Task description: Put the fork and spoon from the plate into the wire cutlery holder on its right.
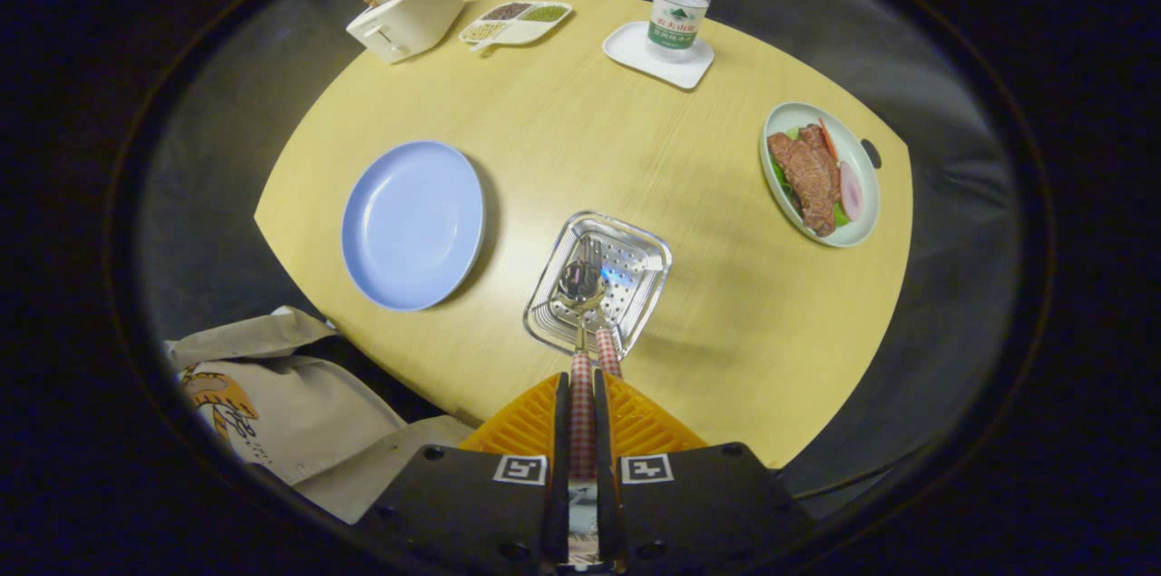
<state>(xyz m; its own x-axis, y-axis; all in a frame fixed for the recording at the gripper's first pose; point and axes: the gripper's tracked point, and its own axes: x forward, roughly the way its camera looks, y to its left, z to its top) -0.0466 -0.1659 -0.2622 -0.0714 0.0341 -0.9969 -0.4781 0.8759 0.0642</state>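
The gripper (581, 376) has its fingers nearly closed on a checked utensil handle, which runs forward into the wire cutlery holder (599, 281) just ahead — its metal spoon (580, 279) bowl sits inside the holder. A second checked handle (608, 349) leans at the holder's near rim, beside the first, with fork tines (591, 249) showing within. The blue plate (413, 224) lies bare to the holder's left on the yellow table (562, 141) — a plate of meat (819, 174), a water bottle (679, 4) and a toaster (405, 15) stand well beyond.
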